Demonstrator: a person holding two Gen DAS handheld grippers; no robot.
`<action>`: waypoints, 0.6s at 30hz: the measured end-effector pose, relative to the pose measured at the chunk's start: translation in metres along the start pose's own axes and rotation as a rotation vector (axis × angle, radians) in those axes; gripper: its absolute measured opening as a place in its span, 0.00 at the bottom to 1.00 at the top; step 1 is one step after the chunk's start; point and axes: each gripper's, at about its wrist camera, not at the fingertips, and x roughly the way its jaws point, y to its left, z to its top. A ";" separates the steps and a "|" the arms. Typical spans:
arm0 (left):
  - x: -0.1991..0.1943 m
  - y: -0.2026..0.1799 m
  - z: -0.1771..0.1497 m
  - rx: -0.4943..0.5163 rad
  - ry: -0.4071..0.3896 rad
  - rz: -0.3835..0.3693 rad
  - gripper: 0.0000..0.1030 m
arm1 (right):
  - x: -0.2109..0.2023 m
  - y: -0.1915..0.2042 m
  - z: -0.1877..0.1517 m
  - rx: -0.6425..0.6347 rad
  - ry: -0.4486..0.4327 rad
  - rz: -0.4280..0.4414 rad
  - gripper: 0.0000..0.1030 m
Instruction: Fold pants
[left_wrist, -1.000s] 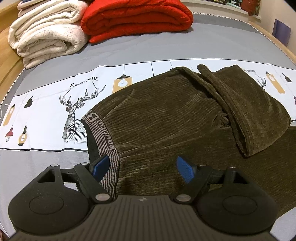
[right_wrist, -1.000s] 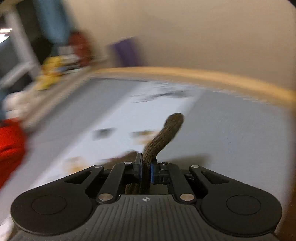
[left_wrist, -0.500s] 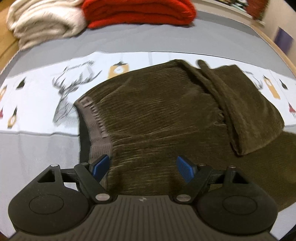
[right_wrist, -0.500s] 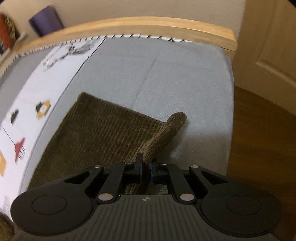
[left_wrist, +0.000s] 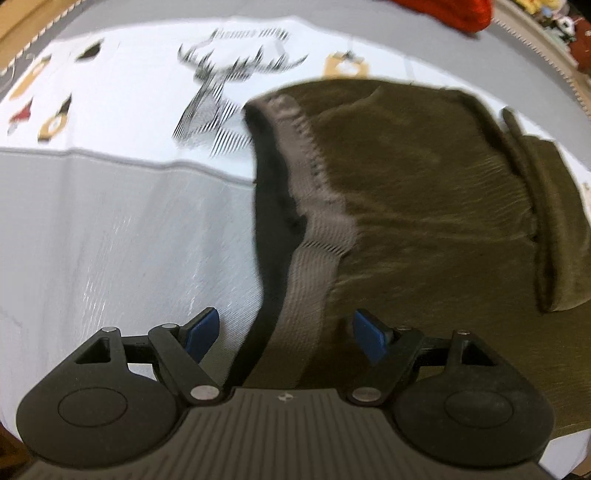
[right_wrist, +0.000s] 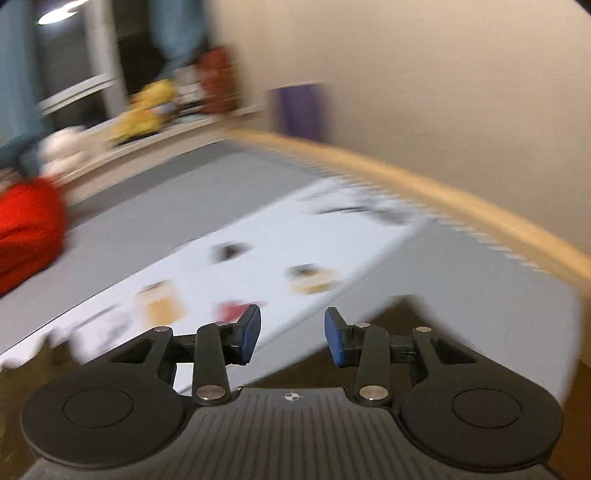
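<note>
Now we've let go on the right: a sec ago the right gripper (right_wrist: 292, 334) was pinched tight on a rolled bit of the pant leg, and its jaws are opening at this moment, w/ nothing between the blue pads in the right wrist view. That view is badly smeared, so we can't say exactly where the released leg end landed; only a dark brown patch shows low, under and beside the gripper body. We read it as the leg having been carried over and dropped, i.e. one fold laid down, right hand free to swing off for the next hold.

On the left, things shifted too. The left gripper (left_wrist: 284, 334) has come down and across toward the near end of the waistband (left_wrist: 314, 258); half a sec ago the band sat further up and left of the pads, now it runs straight down between them. Jaws are spread wide, pads clear of the cloth on both sides, no pinch yet. Probably we're lining up to grab the band, but that's a guess.

The pants (left_wrist: 424, 192), olive-brown corduroy, lie on the bed sheet (left_wrist: 129, 229), spanning the white printed strip and the grey part, w/ a folded-over leg (left_wrist: 554, 221) along their right edge.

Pose: left gripper points steeply down at the cloth, fairly close over it. Right gripper looks shallowly down across the bed toward the wooden bed rail (right_wrist: 461, 206) and wall.
</note>
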 end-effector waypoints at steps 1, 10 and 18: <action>0.005 0.003 0.000 -0.004 0.015 0.004 0.79 | 0.001 0.015 -0.003 -0.034 0.012 0.047 0.39; 0.026 0.001 -0.005 0.050 0.044 -0.026 0.65 | 0.003 0.109 -0.018 -0.312 0.049 0.246 0.39; 0.014 -0.013 -0.016 0.219 -0.027 -0.005 0.24 | -0.001 0.132 -0.034 -0.359 0.085 0.285 0.39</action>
